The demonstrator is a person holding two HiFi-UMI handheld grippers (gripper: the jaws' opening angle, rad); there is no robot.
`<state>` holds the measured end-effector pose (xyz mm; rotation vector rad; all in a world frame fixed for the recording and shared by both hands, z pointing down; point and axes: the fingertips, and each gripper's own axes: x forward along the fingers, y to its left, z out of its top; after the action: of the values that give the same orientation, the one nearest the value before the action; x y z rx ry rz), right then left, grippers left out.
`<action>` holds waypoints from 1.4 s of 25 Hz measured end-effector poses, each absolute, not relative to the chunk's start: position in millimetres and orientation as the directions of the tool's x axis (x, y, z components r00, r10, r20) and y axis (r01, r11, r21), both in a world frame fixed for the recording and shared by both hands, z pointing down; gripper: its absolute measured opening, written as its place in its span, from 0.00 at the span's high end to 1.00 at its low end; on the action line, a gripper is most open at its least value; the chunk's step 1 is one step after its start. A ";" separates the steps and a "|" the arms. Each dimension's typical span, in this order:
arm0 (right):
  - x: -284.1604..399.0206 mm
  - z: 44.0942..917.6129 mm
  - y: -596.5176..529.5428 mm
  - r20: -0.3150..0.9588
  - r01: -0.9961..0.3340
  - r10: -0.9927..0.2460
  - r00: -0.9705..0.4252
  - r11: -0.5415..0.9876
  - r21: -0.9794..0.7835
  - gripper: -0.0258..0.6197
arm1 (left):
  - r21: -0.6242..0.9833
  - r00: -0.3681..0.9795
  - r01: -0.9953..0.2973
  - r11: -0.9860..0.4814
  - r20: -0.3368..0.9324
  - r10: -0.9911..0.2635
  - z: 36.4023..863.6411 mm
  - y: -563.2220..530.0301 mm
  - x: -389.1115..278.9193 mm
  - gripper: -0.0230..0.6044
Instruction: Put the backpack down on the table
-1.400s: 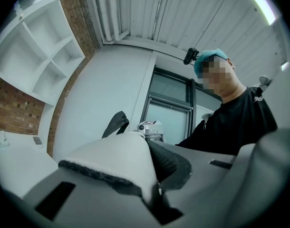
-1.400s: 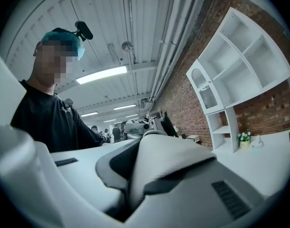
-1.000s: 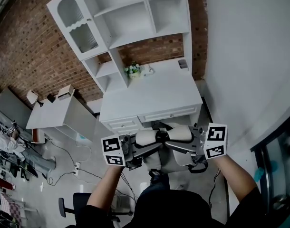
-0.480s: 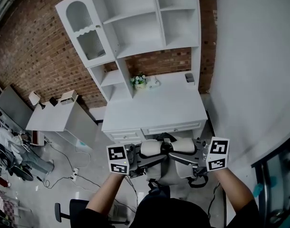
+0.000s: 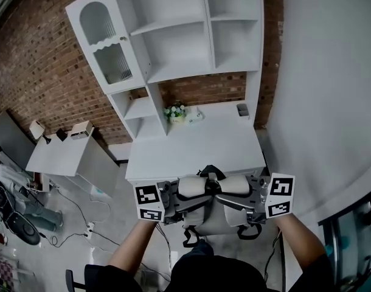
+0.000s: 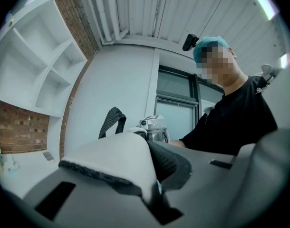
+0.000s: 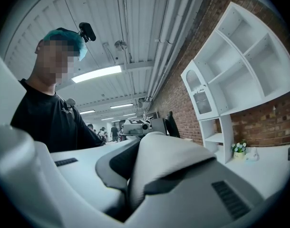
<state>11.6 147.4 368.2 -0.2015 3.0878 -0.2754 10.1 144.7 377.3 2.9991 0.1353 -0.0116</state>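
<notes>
A white backpack [image 5: 211,216] hangs between my two grippers, just off the front edge of the white desk [image 5: 194,148]. My left gripper [image 5: 171,198] is shut on the backpack's left padded shoulder strap [image 5: 191,187], which fills the left gripper view as a white pad with dark mesh lining [image 6: 117,156]. My right gripper [image 5: 253,198] is shut on the right shoulder strap [image 5: 235,187]; in the right gripper view that strap [image 7: 171,158] is pinched between the jaws. A dark carry loop [image 5: 208,171] stands up at the top of the pack. The pack's lower part is hidden behind my arms.
A white hutch with shelves [image 5: 179,35] rises at the back of the desk. A small flower pot [image 5: 175,112] and a small grey object [image 5: 242,109] sit at the desk's rear. A white wall [image 5: 325,90] runs on the right. Another table [image 5: 58,154] and floor cables lie left.
Both grippers have carried the backpack forward toward the desk. The desk's front edge now lies right at the pack's top, and the drawers have gone out of sight.
</notes>
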 end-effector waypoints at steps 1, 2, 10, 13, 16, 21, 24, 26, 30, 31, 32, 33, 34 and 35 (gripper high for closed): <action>10.8 365.3 138.9 -0.025 -0.130 -0.136 -0.990 0.977 -0.172 0.90 | 0.137 0.996 0.093 -0.986 -0.018 0.091 374.3 135.8 9.5 0.90; 9.4 363.0 130.7 -0.027 -0.134 -0.140 -0.990 0.977 -0.165 0.90 | 0.138 0.995 0.096 -0.986 -0.022 0.094 371.7 127.4 8.3 0.90; 5.9 346.5 69.8 -0.027 -0.165 -0.171 -0.985 0.975 -0.151 0.90 | 0.108 0.987 0.158 -0.981 -0.017 0.158 355.0 74.5 1.8 0.90; 0.8 338.6 51.6 -0.019 -0.172 -0.176 -0.984 0.977 -0.129 0.90 | 0.101 0.983 0.186 -0.977 -0.016 0.185 347.6 55.5 -4.1 0.90; -9.0 334.9 31.5 -0.008 -0.184 -0.186 -0.982 0.976 -0.114 0.90 | 0.118 0.980 0.196 -0.974 -0.050 0.191 340.3 33.1 -13.5 0.90; -24.2 333.2 1.5 0.007 -0.210 -0.210 -0.978 0.972 -0.104 0.90 | 0.123 0.975 0.220 -0.968 -0.058 0.214 337.3 1.4 -27.0 0.90; -32.9 331.4 -16.1 0.011 -0.240 -0.240 -0.971 0.967 -0.086 0.90 | 0.100 0.972 0.233 -0.967 -0.042 0.230 335.7 -16.6 -34.2 0.90; -37.0 329.7 -27.4 0.010 -0.258 -0.258 -0.966 0.963 -0.075 0.90 | 0.081 0.969 0.246 -0.966 -0.033 0.244 334.2 -27.7 -38.1 0.90; -44.7 324.7 -47.5 0.000 -0.284 -0.284 -0.959 0.957 -0.057 0.90 | 0.043 0.964 0.264 -0.964 -0.031 0.263 329.3 -47.3 -45.2 0.90; -47.2 324.5 -51.0 -0.001 -0.287 -0.287 -0.958 0.956 -0.054 0.90 | 0.038 0.963 0.267 -0.963 -0.033 0.266 329.1 -50.8 -47.6 0.90; -49.6 324.1 -54.2 -0.004 -0.290 -0.290 -0.957 0.956 -0.053 0.90 | 0.037 0.962 0.270 -0.962 -0.036 0.269 328.8 -53.9 -50.1 0.90; -51.7 323.1 -57.5 -0.011 -0.292 -0.293 -0.956 0.955 -0.056 0.90 | 0.040 0.961 0.273 -0.961 -0.042 0.272 327.8 -57.3 -52.6 0.90; -53.3 321.3 -61.5 -0.022 -0.294 -0.296 -0.955 0.954 -0.061 0.90 | 0.046 0.960 0.277 -0.960 -0.050 0.275 325.9 -61.3 -54.8 0.90; -54.7 318.9 -66.0 -0.036 -0.297 -0.299 -0.953 0.953 -0.067 0.90 | 0.051 0.959 0.280 -0.959 -0.059 0.277 323.4 -65.9 -56.8 0.90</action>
<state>-54.7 -66.0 318.9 -0.4672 3.0592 -0.0946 -56.8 -65.9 323.4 3.0509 0.4340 -0.0793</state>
